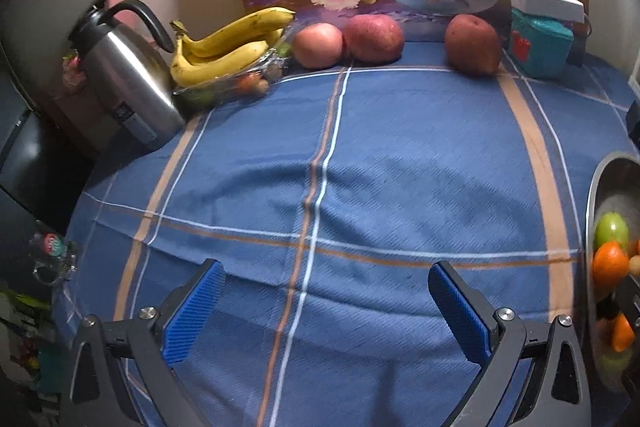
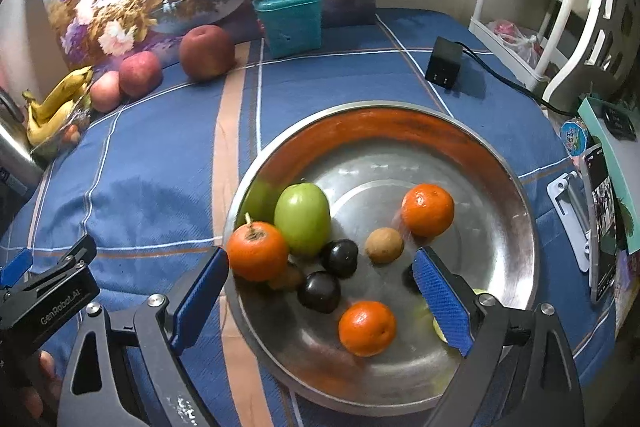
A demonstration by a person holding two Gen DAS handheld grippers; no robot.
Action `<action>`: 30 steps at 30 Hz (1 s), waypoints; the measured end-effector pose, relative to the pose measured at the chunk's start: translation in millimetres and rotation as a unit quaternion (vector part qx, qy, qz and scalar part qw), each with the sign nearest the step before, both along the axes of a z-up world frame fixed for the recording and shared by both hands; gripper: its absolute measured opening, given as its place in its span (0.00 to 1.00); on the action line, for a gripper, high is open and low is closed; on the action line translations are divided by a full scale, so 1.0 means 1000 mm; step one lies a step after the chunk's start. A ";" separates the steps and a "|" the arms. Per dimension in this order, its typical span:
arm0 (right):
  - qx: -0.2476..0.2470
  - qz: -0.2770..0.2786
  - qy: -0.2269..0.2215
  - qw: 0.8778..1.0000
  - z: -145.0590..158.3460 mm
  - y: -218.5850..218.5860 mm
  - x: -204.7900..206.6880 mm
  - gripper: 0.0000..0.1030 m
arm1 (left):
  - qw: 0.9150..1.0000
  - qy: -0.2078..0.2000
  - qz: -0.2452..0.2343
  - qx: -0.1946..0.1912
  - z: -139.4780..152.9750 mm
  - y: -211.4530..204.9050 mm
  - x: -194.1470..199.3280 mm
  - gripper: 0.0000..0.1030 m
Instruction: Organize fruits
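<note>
Apples [image 1: 374, 38] sat by the bananas [image 1: 224, 47] and kettle [image 1: 128, 75] while my left gripper [image 1: 326, 301] and right gripper [image 2: 320, 285] gaped wide, empty, above the fruit-filled steel bowl [image 2: 500, 163].

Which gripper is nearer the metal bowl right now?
Right. The right gripper hangs open directly over the metal bowl and its fruit; the left gripper sits off to the bowl's left, above bare tablecloth.
</note>
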State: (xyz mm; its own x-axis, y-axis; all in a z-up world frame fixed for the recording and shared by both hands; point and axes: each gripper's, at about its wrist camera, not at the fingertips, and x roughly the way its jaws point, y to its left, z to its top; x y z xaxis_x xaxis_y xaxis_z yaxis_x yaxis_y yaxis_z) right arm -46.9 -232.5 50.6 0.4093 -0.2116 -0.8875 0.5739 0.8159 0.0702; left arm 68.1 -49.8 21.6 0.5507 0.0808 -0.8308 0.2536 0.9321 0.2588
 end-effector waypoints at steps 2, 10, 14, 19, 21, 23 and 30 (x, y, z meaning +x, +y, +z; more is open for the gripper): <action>-0.003 0.004 0.000 1.000 0.001 0.005 -0.002 0.91 | 1.000 0.004 0.002 0.005 -0.001 0.003 -0.004 1.00; -0.004 0.026 -0.002 1.000 0.001 0.028 -0.011 0.91 | 0.999 0.027 0.018 0.023 -0.008 0.020 -0.019 1.00; -0.003 0.035 0.000 0.999 0.000 0.039 -0.019 0.91 | 0.999 0.029 0.023 0.025 -0.005 0.032 -0.027 1.00; -0.003 0.041 -0.001 0.999 0.001 0.049 -0.028 0.91 | 0.999 0.027 0.022 0.028 0.001 0.046 -0.037 1.00; -0.005 0.044 0.002 0.999 0.000 0.053 -0.032 0.91 | 0.999 0.028 0.022 0.024 0.003 0.052 -0.041 1.00; -0.007 0.046 0.004 0.999 0.000 0.057 -0.036 0.91 | 0.999 0.029 0.021 0.024 0.004 0.057 -0.045 1.00; -0.005 0.047 0.006 0.999 -0.002 0.066 -0.051 0.91 | 0.999 0.034 0.019 0.025 0.002 0.070 -0.058 1.00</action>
State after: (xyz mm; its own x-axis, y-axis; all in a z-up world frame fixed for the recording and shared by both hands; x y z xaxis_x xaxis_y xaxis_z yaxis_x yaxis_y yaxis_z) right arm -97.9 -166.7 49.0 0.4169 -0.1822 -0.8905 0.4949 0.8672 0.0543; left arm 9.6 19.8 24.1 0.4886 0.1424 -0.8608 0.2370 0.9278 0.2880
